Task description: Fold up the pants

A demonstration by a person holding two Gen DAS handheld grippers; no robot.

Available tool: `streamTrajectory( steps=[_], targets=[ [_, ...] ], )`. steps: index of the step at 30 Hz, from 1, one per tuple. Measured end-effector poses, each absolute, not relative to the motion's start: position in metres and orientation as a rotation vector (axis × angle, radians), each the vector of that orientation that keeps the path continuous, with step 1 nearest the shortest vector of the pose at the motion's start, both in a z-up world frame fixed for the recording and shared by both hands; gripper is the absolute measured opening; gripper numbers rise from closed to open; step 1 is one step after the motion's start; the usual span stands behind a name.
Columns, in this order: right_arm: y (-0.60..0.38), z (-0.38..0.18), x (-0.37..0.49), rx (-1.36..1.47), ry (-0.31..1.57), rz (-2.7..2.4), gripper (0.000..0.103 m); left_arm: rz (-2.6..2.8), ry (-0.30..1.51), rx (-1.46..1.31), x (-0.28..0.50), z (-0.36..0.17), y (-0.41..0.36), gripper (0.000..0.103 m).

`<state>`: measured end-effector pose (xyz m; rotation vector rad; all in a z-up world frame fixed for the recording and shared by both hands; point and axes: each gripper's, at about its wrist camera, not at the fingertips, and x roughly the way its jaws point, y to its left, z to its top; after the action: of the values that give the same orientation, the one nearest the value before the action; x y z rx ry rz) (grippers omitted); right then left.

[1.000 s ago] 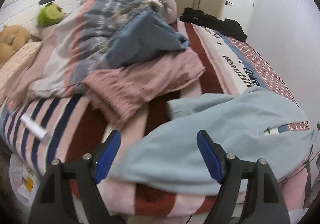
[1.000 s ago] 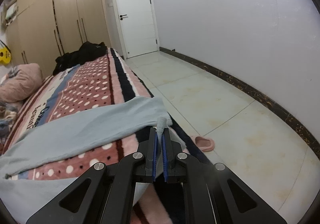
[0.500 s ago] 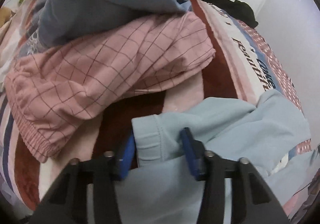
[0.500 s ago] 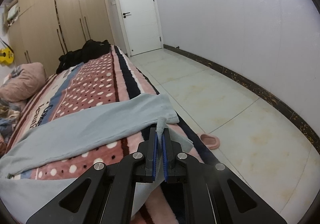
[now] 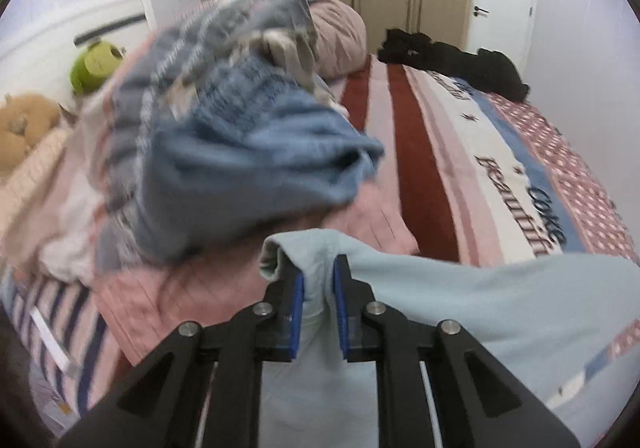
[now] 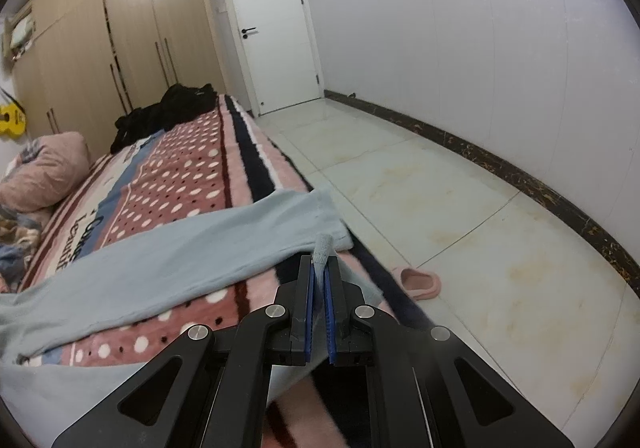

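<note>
The light blue pants (image 5: 480, 300) lie across the striped bed blanket (image 5: 420, 168). My left gripper (image 5: 319, 280) is shut on the pants' waistband corner, which is lifted off the bed and bunched between the blue pads. In the right wrist view one pant leg (image 6: 180, 252) stretches flat across the dotted blanket (image 6: 180, 168). My right gripper (image 6: 319, 280) is shut on the cuff of the other leg at the bed's edge, with a bit of fabric sticking up past the pads.
A heap of pink checked and blue clothes (image 5: 224, 168) and bedding sits just beyond the left gripper. Black clothes (image 5: 452, 60) lie at the far end. Plush toys (image 5: 96, 64) sit at the left. A pink slipper (image 6: 416, 282) lies on the tiled floor beside the bed.
My left gripper dropped onto the waistband corner, closed on it and lifted it off the bed. My right gripper stayed shut on the cuff and shifted only slightly.
</note>
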<state>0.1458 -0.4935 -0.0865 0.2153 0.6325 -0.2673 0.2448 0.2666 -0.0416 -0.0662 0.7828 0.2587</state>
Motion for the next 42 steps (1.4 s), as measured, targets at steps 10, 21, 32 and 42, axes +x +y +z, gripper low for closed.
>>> streamTrajectory(
  steps=[10, 21, 32, 42],
  targets=[
    [-0.502, -0.087, 0.138, 0.214, 0.638, -0.292, 0.000, 0.297, 0.840, -0.066, 0.279, -0.048, 0.271, 0.048],
    [-0.511, -0.089, 0.122, 0.257, 0.614, -0.281, 0.000, 0.280, 0.804, -0.190, 0.143, -0.051, 0.292, 0.077],
    [-0.526, -0.095, 0.099, 0.288, 0.641, -0.295, 0.003, 0.217, 0.914, -0.463, 0.067, -0.148, 0.314, 0.079],
    [-0.540, -0.119, 0.069, 0.412, 0.707, -0.246, 0.048, 0.223, 0.885, -0.525, 0.052, -0.158, 0.327, 0.079]
  ],
)
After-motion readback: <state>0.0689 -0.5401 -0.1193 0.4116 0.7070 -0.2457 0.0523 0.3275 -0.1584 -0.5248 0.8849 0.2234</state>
